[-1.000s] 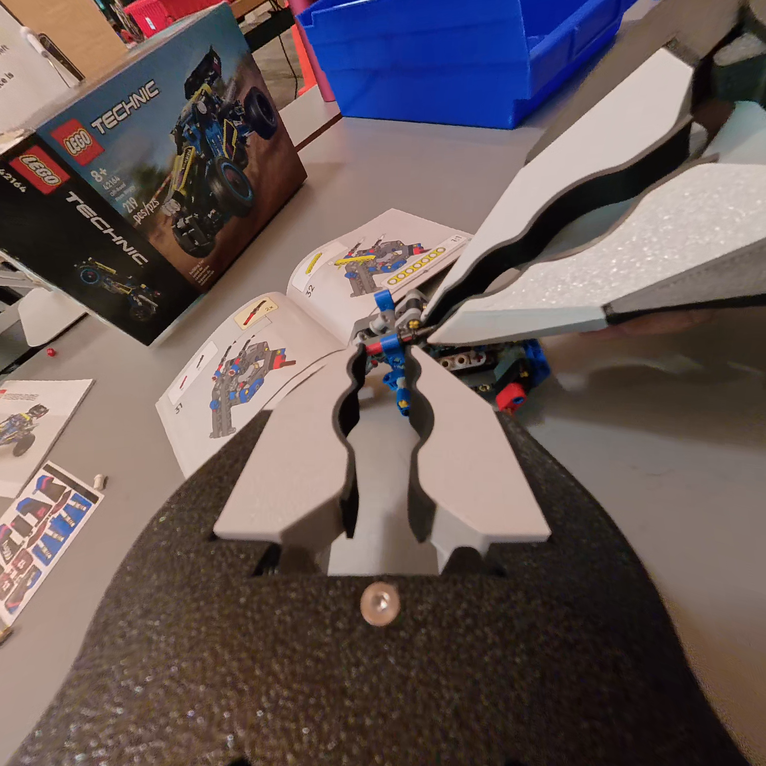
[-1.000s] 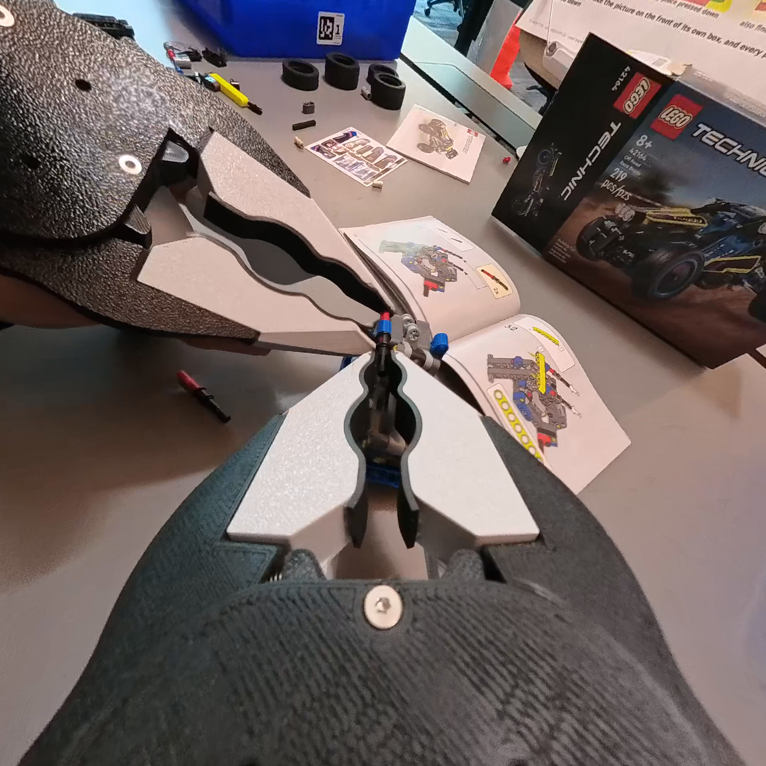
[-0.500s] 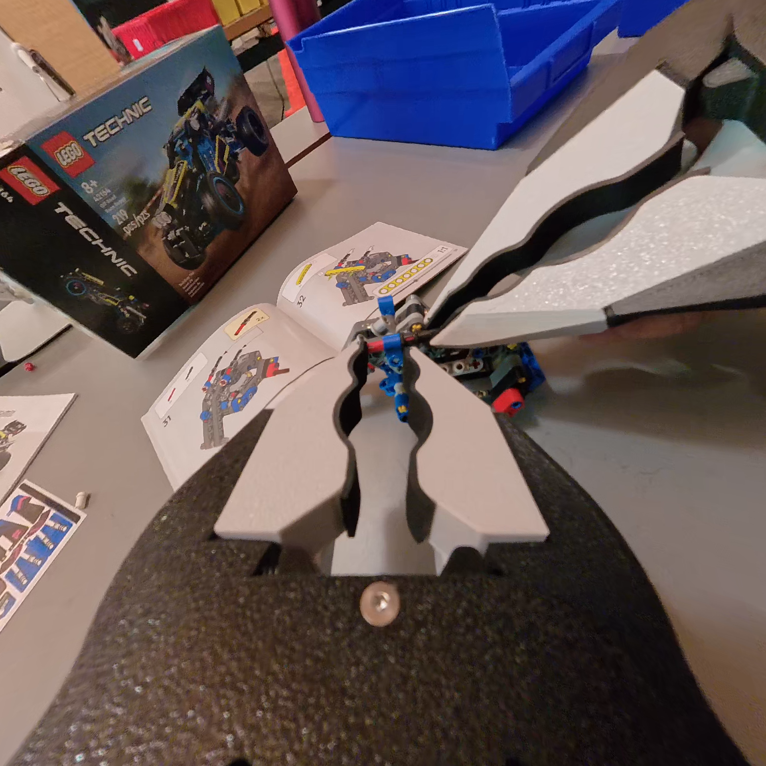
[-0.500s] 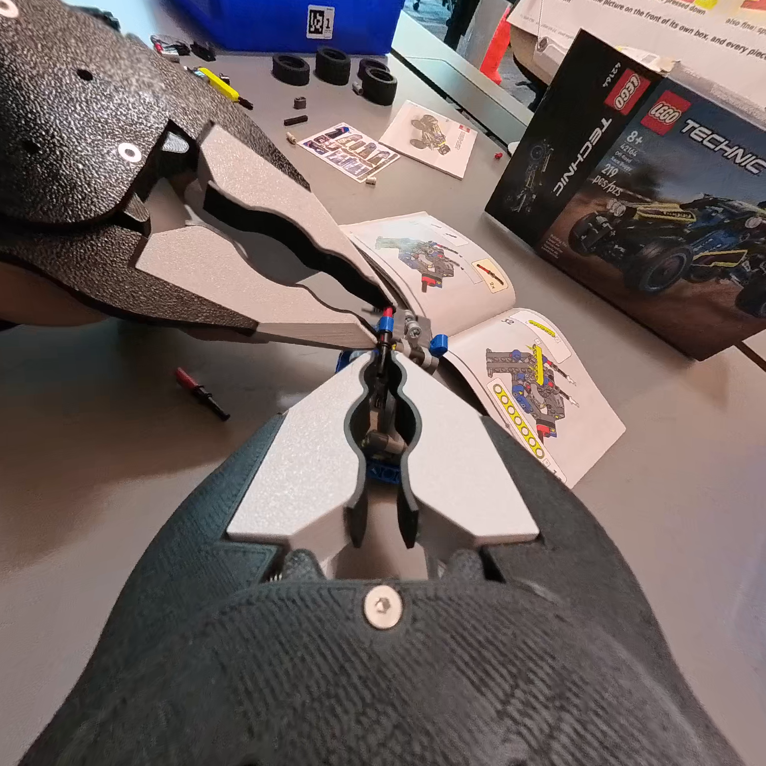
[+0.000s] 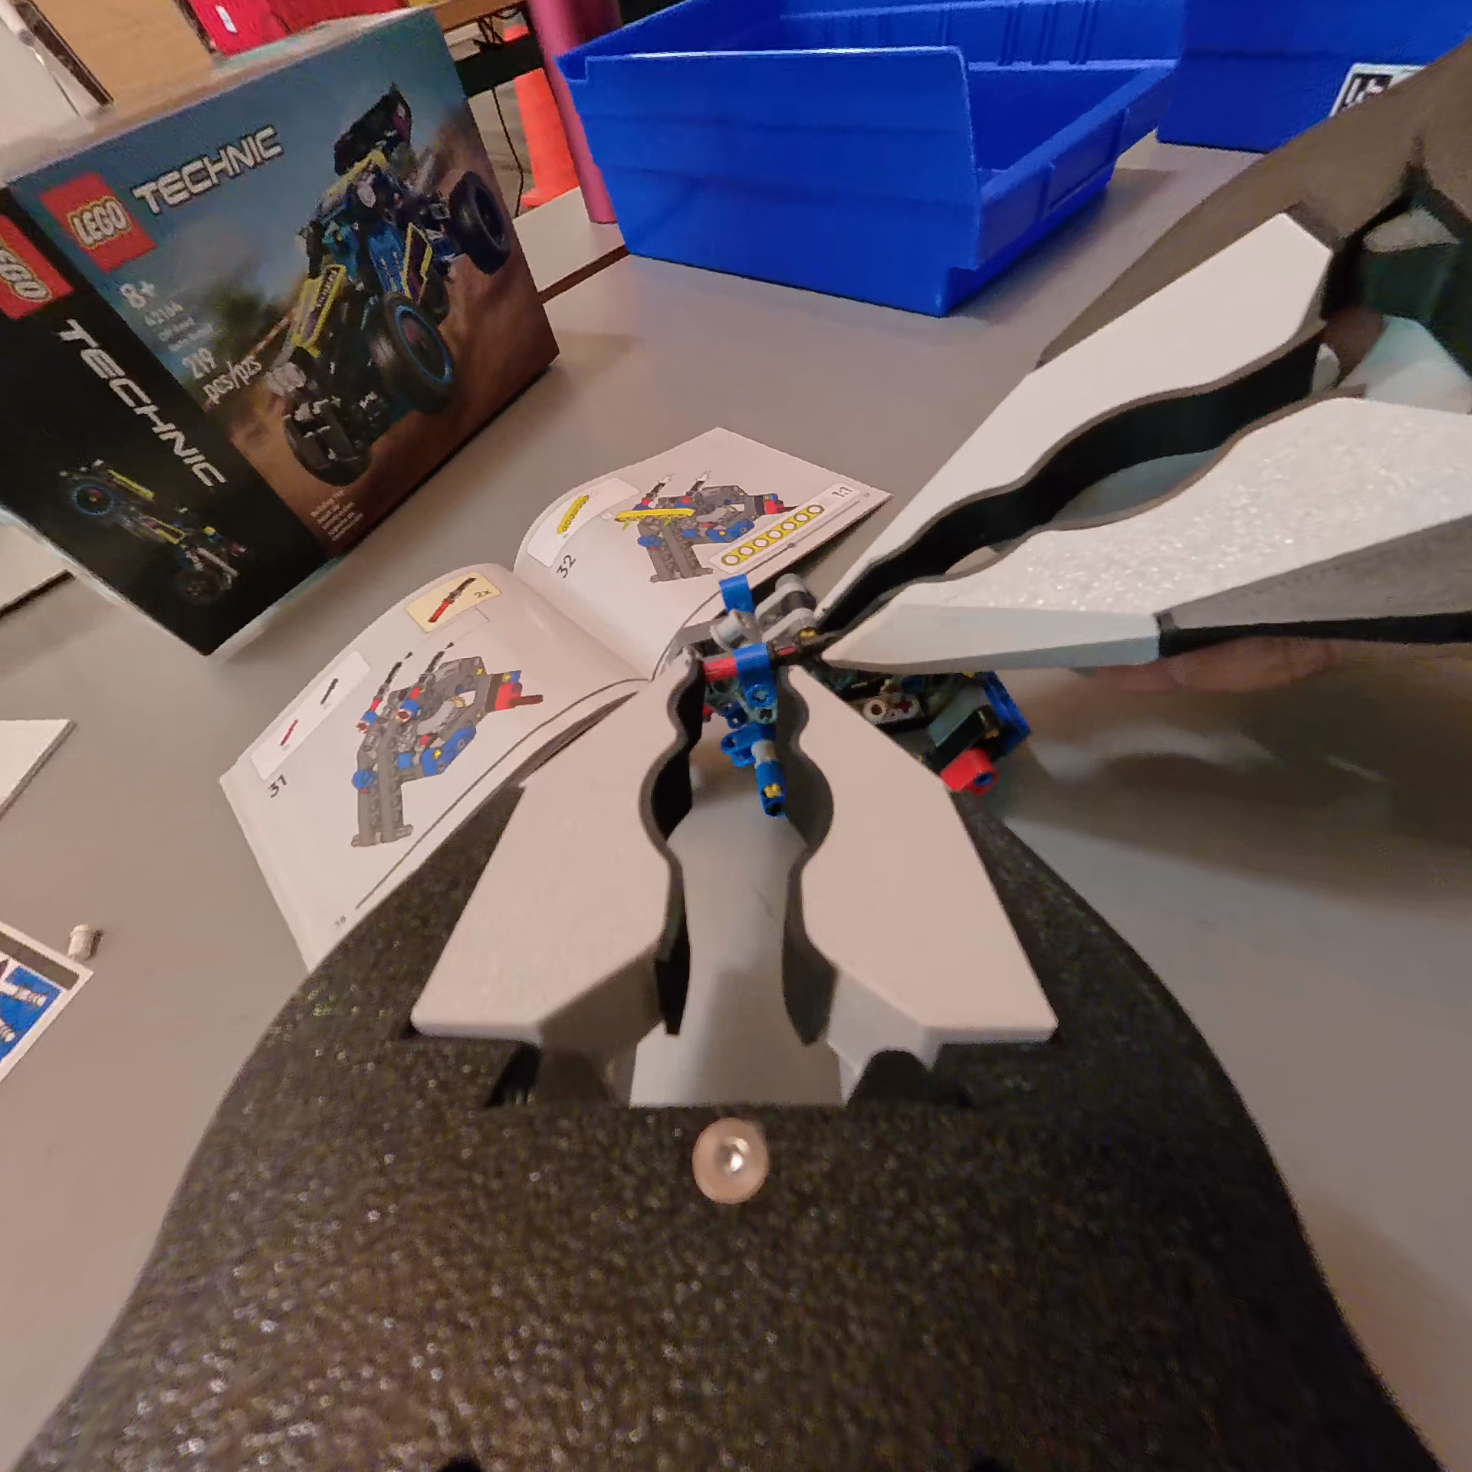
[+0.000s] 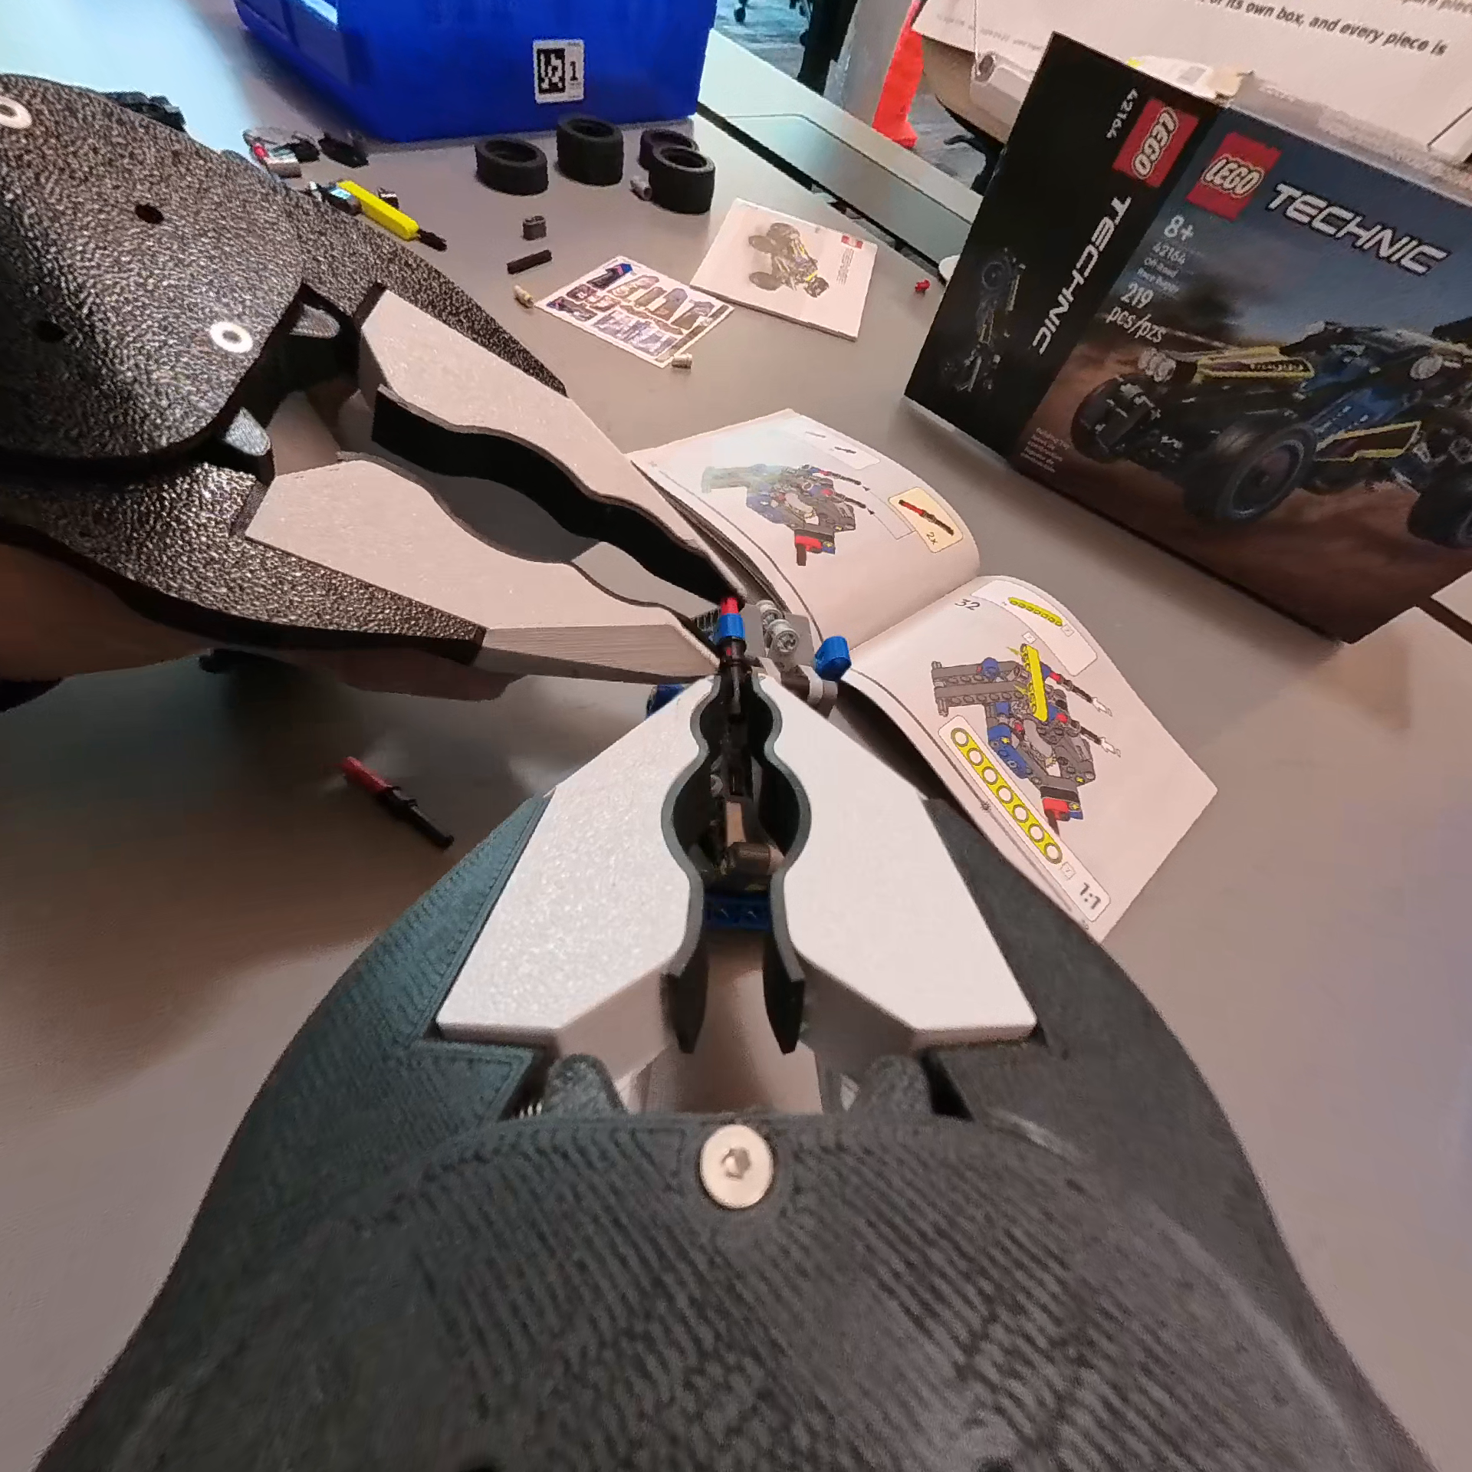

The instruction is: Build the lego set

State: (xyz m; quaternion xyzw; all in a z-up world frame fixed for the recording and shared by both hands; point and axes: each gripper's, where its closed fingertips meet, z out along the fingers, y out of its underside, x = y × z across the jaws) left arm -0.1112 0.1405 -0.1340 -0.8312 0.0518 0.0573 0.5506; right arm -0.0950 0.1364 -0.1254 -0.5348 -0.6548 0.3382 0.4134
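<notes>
Left tongs [image 5: 737, 677] clamp the brick model [image 5: 749, 701]; right tongs [image 6: 734, 677] pinch its level red-black axle [image 5: 784, 655] endwise.

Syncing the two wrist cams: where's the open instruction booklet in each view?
Left wrist view: open instruction booklet lies left of centre, beyond the left gripper.
Right wrist view: booklet lies right of centre, beyond the right gripper.
Shared landmark: the printed toy box.

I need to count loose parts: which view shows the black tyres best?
The right wrist view: the black tyres sit in the open on the grey table, in front of the blue bin, beyond the left tool. The left wrist view shows none of them.
</notes>
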